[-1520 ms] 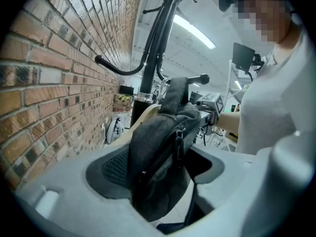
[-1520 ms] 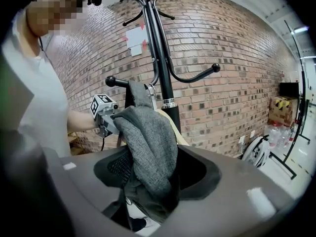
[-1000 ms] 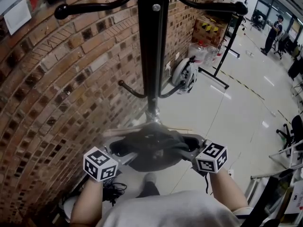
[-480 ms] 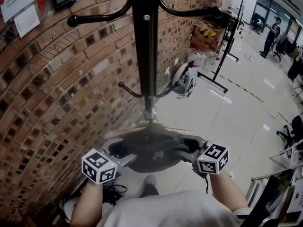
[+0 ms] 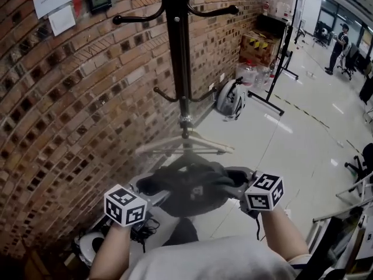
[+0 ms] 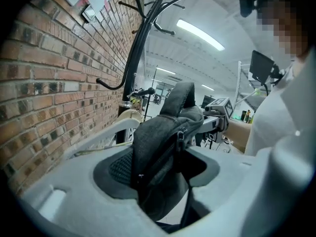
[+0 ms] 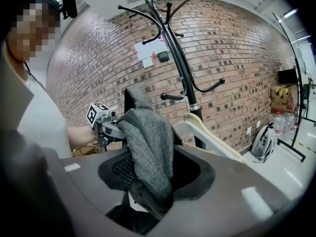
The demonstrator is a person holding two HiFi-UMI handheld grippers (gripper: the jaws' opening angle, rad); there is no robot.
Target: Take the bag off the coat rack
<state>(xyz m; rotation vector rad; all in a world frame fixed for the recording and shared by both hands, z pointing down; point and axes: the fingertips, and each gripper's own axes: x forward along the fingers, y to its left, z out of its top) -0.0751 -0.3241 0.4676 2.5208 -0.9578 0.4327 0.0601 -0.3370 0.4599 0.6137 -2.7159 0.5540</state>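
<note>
A dark grey fabric bag hangs in the air between my two grippers, apart from the black coat rack. My left gripper is shut on the bag's left end and my right gripper on its right end. In the left gripper view the bag fills the jaws of the left gripper, with the rack beyond it. The right gripper view shows grey cloth of the bag pinched in the right gripper. A wooden hanger hangs low on the rack pole.
A brick wall runs along the left. A white helmet lies on the floor by the wall, with cardboard boxes and a black stand behind it. Cables lie near my feet. A person stands far off.
Both grippers have pulled back from the rack together with the bag in them, and risen a little. The rack now stands farther off and the wooden hanger shows clear of the bag.
</note>
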